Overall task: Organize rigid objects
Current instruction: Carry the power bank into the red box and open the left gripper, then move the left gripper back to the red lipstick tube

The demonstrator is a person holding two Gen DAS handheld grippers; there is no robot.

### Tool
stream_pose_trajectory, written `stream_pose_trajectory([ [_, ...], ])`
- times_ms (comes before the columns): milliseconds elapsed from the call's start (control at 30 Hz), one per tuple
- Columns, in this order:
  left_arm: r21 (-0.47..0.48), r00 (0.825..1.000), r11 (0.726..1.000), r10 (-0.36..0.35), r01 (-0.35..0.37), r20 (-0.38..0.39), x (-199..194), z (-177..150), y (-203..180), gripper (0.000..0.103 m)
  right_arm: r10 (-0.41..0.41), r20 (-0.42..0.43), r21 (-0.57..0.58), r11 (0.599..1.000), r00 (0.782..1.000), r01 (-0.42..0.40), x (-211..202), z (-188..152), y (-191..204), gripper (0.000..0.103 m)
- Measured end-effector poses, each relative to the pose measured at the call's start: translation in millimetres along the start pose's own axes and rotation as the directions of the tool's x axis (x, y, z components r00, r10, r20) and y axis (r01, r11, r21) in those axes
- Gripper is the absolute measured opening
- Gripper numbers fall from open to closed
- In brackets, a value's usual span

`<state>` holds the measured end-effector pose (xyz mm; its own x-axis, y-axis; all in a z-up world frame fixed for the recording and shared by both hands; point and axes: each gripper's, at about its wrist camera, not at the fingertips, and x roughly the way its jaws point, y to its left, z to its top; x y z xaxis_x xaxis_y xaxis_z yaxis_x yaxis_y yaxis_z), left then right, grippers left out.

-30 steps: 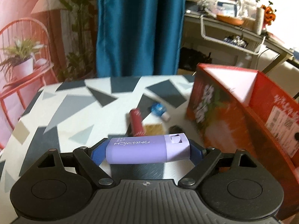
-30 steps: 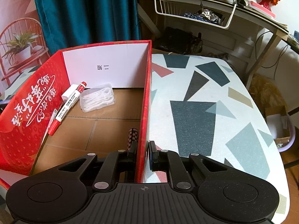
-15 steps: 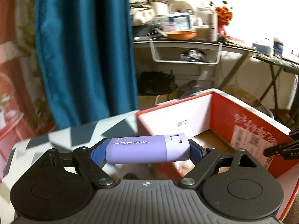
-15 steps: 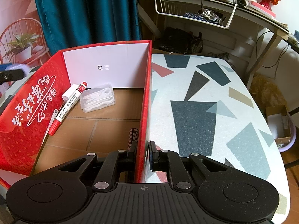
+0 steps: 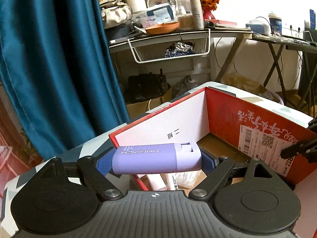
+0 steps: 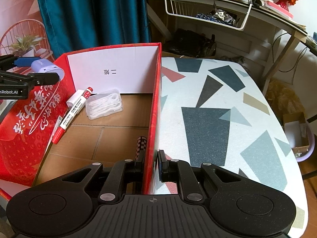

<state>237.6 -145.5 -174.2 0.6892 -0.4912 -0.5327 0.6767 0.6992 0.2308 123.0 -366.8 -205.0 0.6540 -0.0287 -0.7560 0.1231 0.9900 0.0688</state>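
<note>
My left gripper (image 5: 156, 161) is shut on a purple plastic case (image 5: 156, 158), held crosswise above the left wall of the red cardboard box (image 5: 223, 117). It also shows in the right wrist view (image 6: 35, 71), with the purple case (image 6: 46, 69) at the box's far left rim. My right gripper (image 6: 151, 165) is shut on the box's right wall (image 6: 153, 119). Inside the box lie a red and white marker (image 6: 73, 112), a clear plastic case (image 6: 105, 106) and a checkered stick (image 6: 141, 144).
The box stands on a table with a grey and white triangle pattern (image 6: 218, 119). A blue curtain (image 5: 53, 59) hangs behind. A cluttered desk with a wire basket (image 5: 170, 49) stands beyond the table. A cardboard box (image 6: 297, 130) sits on the floor at right.
My left gripper has lifted the purple case off the table side and swung it right, over the box's left wall. My right gripper has stayed clamped on the box wall.
</note>
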Motion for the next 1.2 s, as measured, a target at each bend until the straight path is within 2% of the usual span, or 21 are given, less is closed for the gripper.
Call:
stream_pose_trajectory([
  [467, 0.164, 0.998, 0.985, -0.051, 0.058, -0.047, 3, -9, -26, 0.089, 0.002, 0.001, 0.001, 1.0, 1.0, -0.002, 0, 0, 0, 0.012],
  [767, 0.152, 0.996, 0.985, -0.08, 0.084, -0.033, -1, -5, -24, 0.089, 0.003, 0.0, 0.002, 1.0, 1.0, -0.003, 0, -1, 0, 0.012],
  [900, 0.082, 0.997, 0.994, -0.07, 0.071, -0.011, -8, 0, -7, 0.089, 0.004, -0.001, 0.001, 1.0, 1.0, -0.004, 0, -1, 0, 0.012],
  [1033, -0.051, 1.0, 0.998, -0.031, 0.031, -0.001, -18, -2, 30, 0.089, 0.006, 0.0, 0.002, 1.0, 1.0, -0.006, 0, -1, 0, 0.012],
  [1200, -0.224, 0.994, 0.969, 0.098, -0.107, -0.052, -23, -19, 90, 0.088, 0.007, 0.002, 0.003, 1.0, 1.0, -0.007, -1, -2, 0, 0.012],
])
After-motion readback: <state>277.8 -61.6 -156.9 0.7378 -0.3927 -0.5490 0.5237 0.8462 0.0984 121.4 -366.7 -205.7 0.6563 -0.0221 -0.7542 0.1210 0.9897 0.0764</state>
